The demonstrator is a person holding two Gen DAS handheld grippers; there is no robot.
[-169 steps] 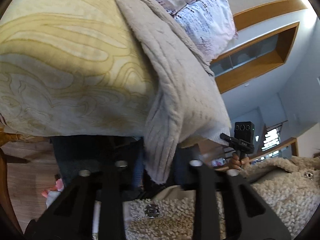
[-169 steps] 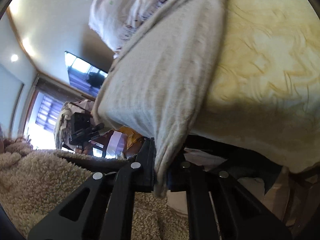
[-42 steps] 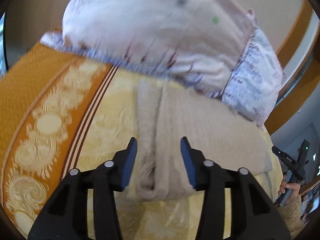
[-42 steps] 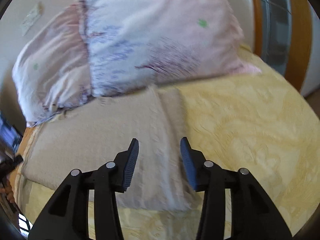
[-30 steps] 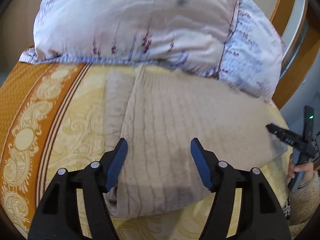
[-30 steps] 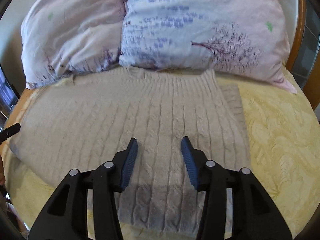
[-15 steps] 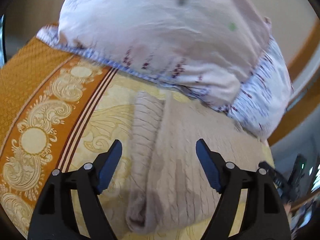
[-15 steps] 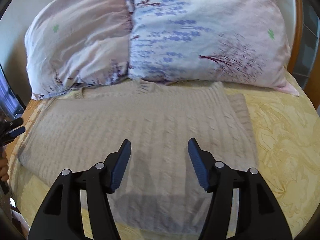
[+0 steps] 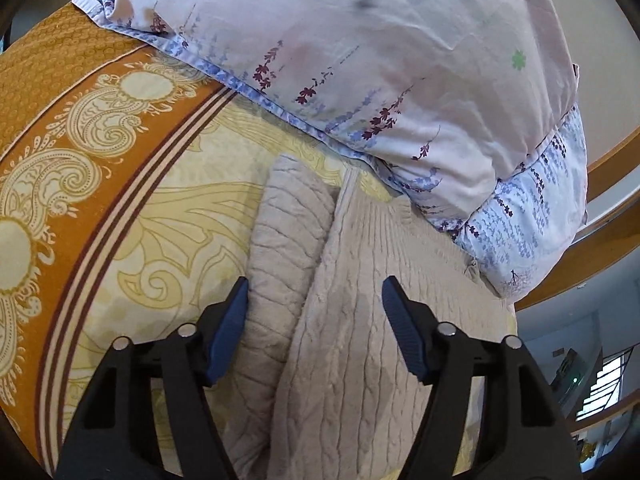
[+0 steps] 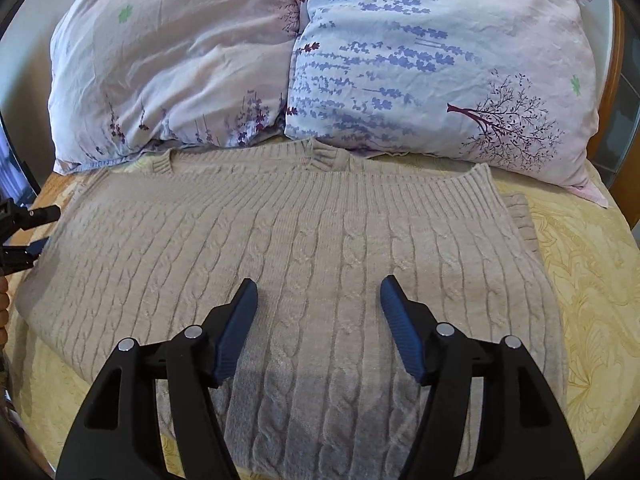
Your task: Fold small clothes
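Note:
A beige cable-knit sweater [image 10: 280, 220] lies folded flat on the yellow bedspread [image 10: 592, 280], its ribbed hem toward the pillows. My right gripper [image 10: 318, 282] hovers over its middle, jaws opening, nothing between the pads. In the left wrist view the sweater [image 9: 360, 320] shows its left edge with a folded sleeve [image 9: 284, 240] beside it. My left gripper [image 9: 315, 284] straddles that edge, its jaws closing while the pads stand clear of the knit. That same left gripper [image 10: 20, 236] shows at the far left of the right wrist view.
Two floral pillows [image 10: 180, 60] [image 10: 440, 60] lean just behind the sweater and touch its far edge. An orange patterned border [image 9: 80, 140] runs along the bedspread's left side. A wooden headboard [image 9: 612, 160] rises at the right.
The left gripper rolled and swung toward the sweater's left edge, its jaws narrowing a little. The right gripper's jaws spread wider and it shifted slightly over the sweater.

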